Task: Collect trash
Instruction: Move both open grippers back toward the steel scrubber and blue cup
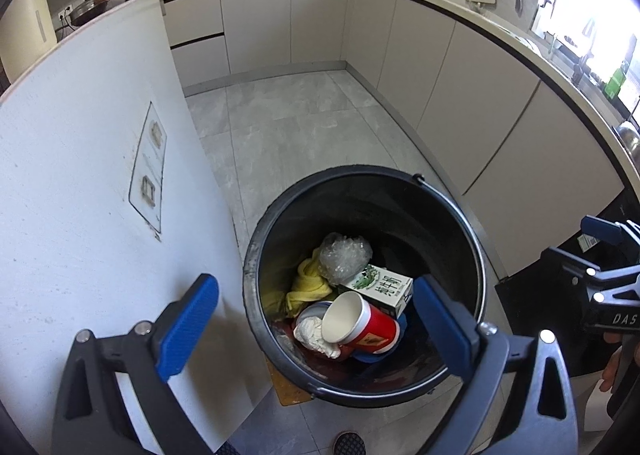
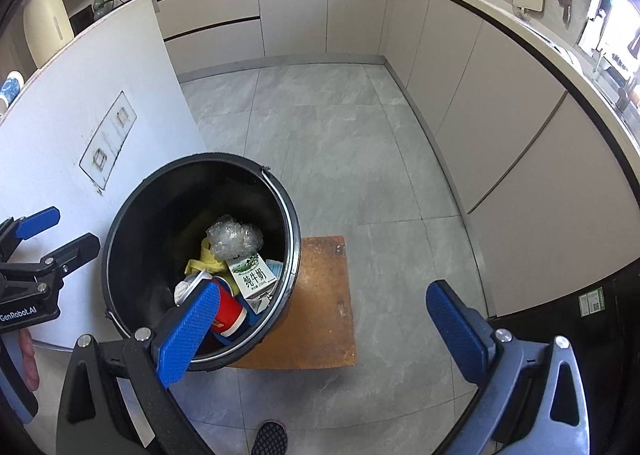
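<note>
Both grippers, left gripper (image 1: 316,319) and right gripper (image 2: 324,327), hang wide open and empty above the bucket (image 1: 256,255) (cup (image 1: 360,325), carton (image 1: 380,287), wrap inside); collecting looks nearly finished.

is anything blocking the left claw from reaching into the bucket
Nothing visible. The left claw hangs open and empty right above the black bucket, whose mouth is uncovered. The red paper cup and milk carton lie exposed on top of the trash.
</note>
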Demonstrator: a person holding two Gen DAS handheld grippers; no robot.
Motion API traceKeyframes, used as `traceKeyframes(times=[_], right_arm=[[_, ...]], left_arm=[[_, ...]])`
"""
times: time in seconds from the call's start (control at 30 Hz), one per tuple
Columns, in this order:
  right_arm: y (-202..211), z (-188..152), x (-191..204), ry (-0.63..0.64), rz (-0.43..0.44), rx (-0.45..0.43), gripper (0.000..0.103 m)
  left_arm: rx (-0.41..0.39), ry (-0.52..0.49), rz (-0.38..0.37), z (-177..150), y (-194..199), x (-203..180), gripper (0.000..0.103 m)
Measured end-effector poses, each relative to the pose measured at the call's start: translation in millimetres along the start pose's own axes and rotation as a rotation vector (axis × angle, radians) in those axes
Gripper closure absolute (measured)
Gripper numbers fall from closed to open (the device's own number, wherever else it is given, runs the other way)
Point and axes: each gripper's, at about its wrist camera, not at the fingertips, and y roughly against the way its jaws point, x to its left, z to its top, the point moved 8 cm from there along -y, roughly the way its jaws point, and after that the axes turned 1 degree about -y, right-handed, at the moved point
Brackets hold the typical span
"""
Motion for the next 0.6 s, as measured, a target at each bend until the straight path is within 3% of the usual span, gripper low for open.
traceKeyframes(times=[0.6], right_arm=[[62.0, 22.4, -4.0, -0.022, -0.007, -0.101, 0.0]], left_arm=[[-0.1, 0.023, 0.006, 25.0, 62.3, -8.4, 0.004]])
